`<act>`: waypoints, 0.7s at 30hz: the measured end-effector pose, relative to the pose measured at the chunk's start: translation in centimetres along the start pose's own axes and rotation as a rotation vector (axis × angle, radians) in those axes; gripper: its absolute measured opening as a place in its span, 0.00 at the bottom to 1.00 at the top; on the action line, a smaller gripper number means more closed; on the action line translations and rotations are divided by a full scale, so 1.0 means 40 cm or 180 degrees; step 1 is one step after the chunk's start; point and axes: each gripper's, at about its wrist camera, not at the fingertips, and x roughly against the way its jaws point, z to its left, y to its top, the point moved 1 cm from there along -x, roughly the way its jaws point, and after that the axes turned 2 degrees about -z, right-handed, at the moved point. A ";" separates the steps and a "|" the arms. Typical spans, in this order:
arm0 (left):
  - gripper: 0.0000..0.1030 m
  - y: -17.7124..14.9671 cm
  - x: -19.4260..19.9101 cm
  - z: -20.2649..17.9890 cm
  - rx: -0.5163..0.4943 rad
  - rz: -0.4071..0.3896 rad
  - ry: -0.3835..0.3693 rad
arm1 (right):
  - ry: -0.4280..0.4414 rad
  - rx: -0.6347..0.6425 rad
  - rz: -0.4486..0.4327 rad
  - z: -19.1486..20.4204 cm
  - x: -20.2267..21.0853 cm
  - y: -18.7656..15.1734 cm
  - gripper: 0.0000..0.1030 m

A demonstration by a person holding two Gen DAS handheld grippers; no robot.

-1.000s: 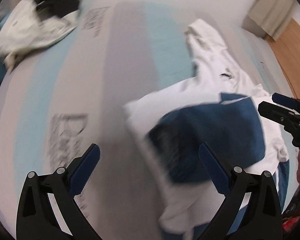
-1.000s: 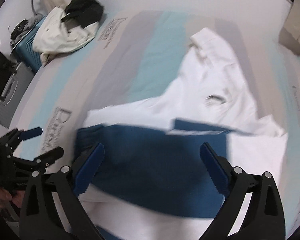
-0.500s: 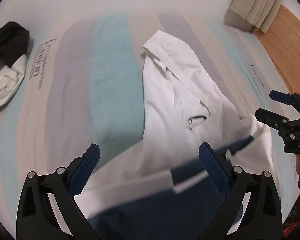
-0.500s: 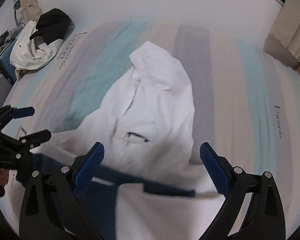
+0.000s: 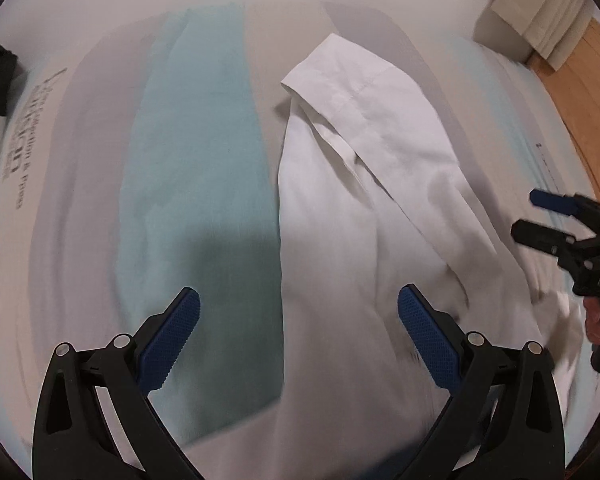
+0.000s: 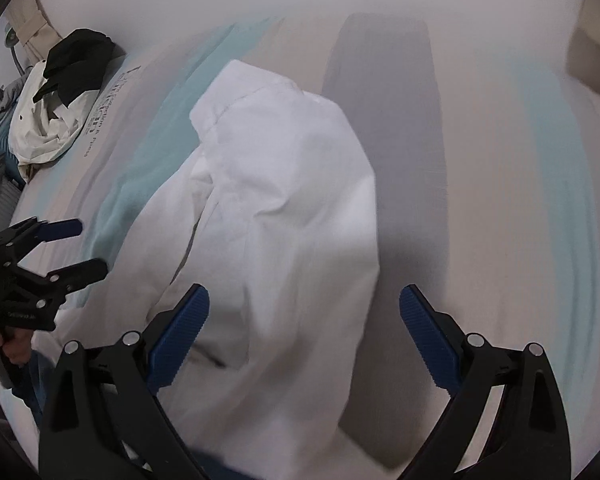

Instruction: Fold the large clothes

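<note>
A large white garment [image 5: 364, 208] lies crumpled lengthwise on a striped bed sheet [image 5: 196, 160]; it also shows in the right wrist view [image 6: 284, 216]. My left gripper [image 5: 298, 332] is open and empty, above the garment's near left edge. My right gripper [image 6: 304, 328] is open and empty, above the garment's near right edge. Each gripper shows in the other's view, the right one [image 5: 540, 216] at the right and the left one [image 6: 72, 248] at the left, both open. A sliver of blue fabric [image 6: 32, 396] shows at the lower left.
A pile of white and black clothes [image 6: 60, 100] lies at the bed's far left corner, over a blue case. Wooden floor [image 5: 580, 100] and a pale curtain [image 5: 540, 20] are beyond the bed's right side. Printed lettering [image 5: 20, 152] runs along the sheet.
Both grippers have moved forward along the garment toward its far end. The blue part has slid out of view beneath them, and only white fabric fills the views now.
</note>
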 end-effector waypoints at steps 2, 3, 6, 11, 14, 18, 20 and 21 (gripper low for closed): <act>0.94 0.028 -0.036 0.016 0.0141 0.0036 -0.0115 | 0.0061 -0.0004 0.0069 -0.018 -0.040 0.018 0.79; 0.94 0.041 -0.052 0.025 0.0204 0.0050 -0.0147 | 0.0114 0.0002 0.0118 -0.025 -0.060 0.025 0.72; 0.94 0.075 -0.087 0.042 0.0286 0.0019 -0.0189 | 0.0187 -0.0060 0.0203 -0.054 -0.110 0.049 0.71; 0.94 0.117 -0.154 0.037 0.0201 0.0074 -0.0147 | 0.0162 -0.0110 0.0287 -0.076 -0.166 0.091 0.71; 0.94 0.133 -0.184 0.031 0.0124 0.0122 -0.0115 | 0.0169 -0.0129 0.0344 -0.085 -0.195 0.109 0.71; 0.94 0.137 -0.210 0.016 0.0033 0.0189 -0.0100 | 0.0131 -0.0136 0.0413 -0.089 -0.218 0.114 0.71; 0.93 0.138 -0.215 0.013 -0.0012 0.0183 -0.0086 | 0.0136 -0.0144 0.0429 -0.085 -0.226 0.114 0.71; 0.93 0.139 -0.216 0.012 -0.0016 0.0180 -0.0086 | 0.0151 -0.0153 0.0433 -0.083 -0.229 0.113 0.71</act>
